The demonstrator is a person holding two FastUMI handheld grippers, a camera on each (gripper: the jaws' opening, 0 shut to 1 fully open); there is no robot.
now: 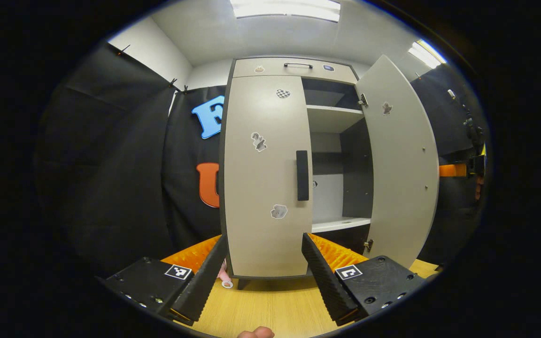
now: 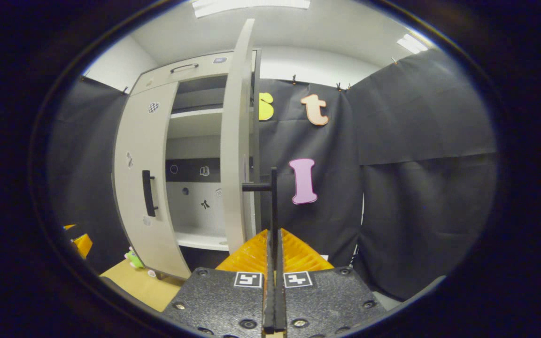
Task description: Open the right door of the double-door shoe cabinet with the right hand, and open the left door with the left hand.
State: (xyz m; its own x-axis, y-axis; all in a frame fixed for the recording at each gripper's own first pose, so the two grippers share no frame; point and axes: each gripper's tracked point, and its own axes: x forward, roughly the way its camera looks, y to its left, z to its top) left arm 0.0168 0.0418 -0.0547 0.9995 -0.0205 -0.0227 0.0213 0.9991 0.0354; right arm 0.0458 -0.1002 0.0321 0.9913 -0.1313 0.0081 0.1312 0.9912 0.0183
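Right door swung open, left door yet to be pulled.

The right tongs (image 2: 273, 253) are closed on the black bar handle (image 2: 273, 202) of the tall grey cabinet's right door (image 2: 235, 141), holding it wide. The left tongs (image 1: 263, 272) are spread, empty, aimed at the shut left door (image 1: 266, 178) and its handle (image 1: 302, 175), over the wooden desk (image 1: 270, 305).

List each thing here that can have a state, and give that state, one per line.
right door: swung open
left door: closed
top drawer: closed
left gripper: open, facing the left door
right gripper: shut on the right door's handle
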